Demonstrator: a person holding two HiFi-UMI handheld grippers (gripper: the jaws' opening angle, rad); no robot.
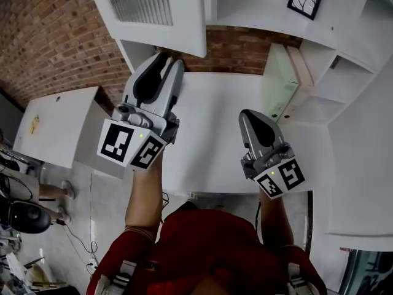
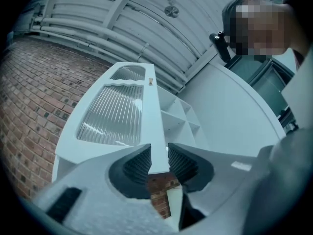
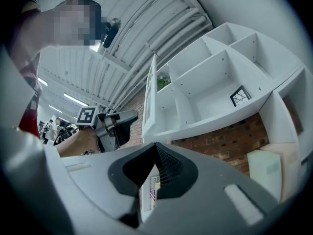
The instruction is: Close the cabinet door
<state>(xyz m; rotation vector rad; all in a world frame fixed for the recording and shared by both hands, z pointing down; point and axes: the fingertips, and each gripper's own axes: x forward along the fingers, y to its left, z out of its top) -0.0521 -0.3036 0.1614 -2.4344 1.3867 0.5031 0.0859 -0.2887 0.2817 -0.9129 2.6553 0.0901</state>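
The left gripper (image 1: 164, 63) is clenched on the lower edge of the cabinet door (image 1: 153, 8); the left gripper view shows both ribbed pads against its white frame. Only that view shows the small tan knob (image 2: 151, 82) above the door's ribbed glass panel. The door stands swung out from the cabinet (image 3: 210, 82) and is edge-on in the right gripper view, which also shows a framed picture (image 3: 240, 96) on a shelf. Right of the door, the right gripper (image 1: 249, 115) is empty, its jaws pressed together.
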